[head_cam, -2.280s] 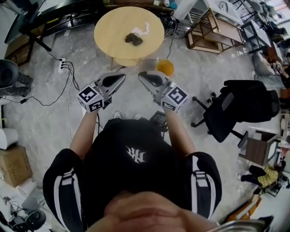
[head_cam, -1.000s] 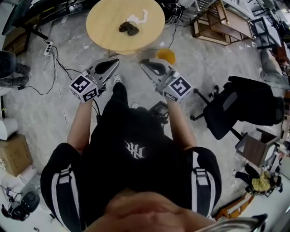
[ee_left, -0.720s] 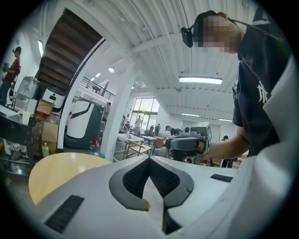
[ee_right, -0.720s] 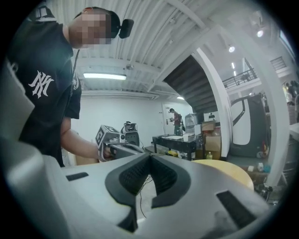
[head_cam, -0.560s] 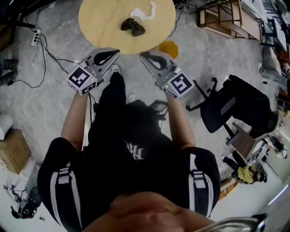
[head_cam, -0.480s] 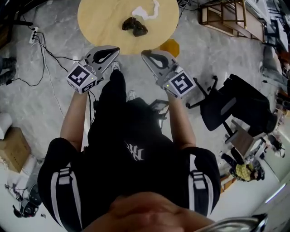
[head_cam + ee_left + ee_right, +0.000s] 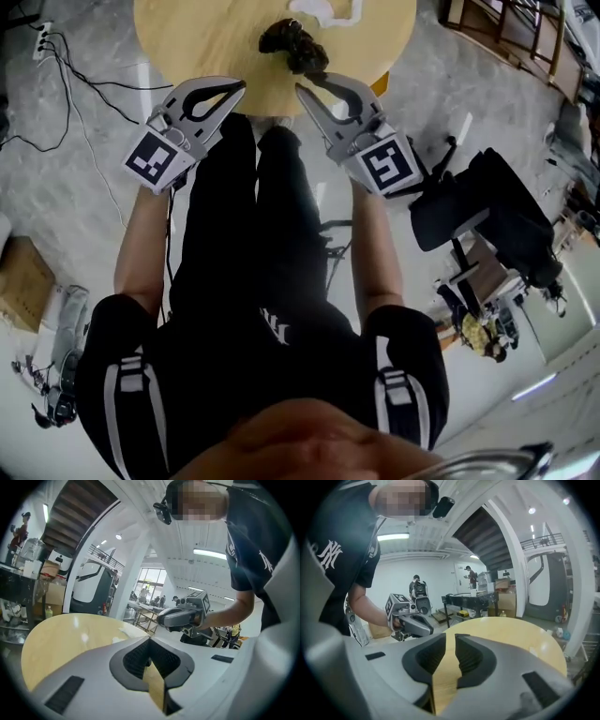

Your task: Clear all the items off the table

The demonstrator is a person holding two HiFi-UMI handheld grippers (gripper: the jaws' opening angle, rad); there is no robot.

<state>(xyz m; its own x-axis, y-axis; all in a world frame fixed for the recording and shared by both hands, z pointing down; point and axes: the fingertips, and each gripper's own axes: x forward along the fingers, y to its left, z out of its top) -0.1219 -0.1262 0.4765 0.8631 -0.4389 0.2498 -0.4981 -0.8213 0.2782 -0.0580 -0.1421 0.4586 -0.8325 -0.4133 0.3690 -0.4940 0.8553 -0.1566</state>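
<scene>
The left gripper [image 7: 150, 640] had its jaws pressed together with nothing between them. The jaws of the right gripper [image 7: 451, 637] stood a narrow slit apart, having just been opening, and only pale wood showed through the gap. Both grippers pointed at the near edge of a round wooden bench [image 7: 187, 37], side by side and apart from each other, neither touching anything on it.

Just beyond the right gripper's tips lay a dark crumpled item [image 7: 292, 42], close to the bench's near edge. In the head view its long axis slanted from upper left to lower right. Behind it, farther from the person, sat a white crumpled item [image 7: 323, 9], partly cut off by the frame.

Each gripper carried a cube with square black-and-white markers [image 7: 153, 159]. The only lettering in view was a white monogram of interlocked letters [image 7: 329, 552] on the person's black T-shirt. No label could be read on either item.

An orange object [image 7: 380, 82] showed under the bench's rim, and a black office chair [image 7: 487, 211] stood at the person's right.
</scene>
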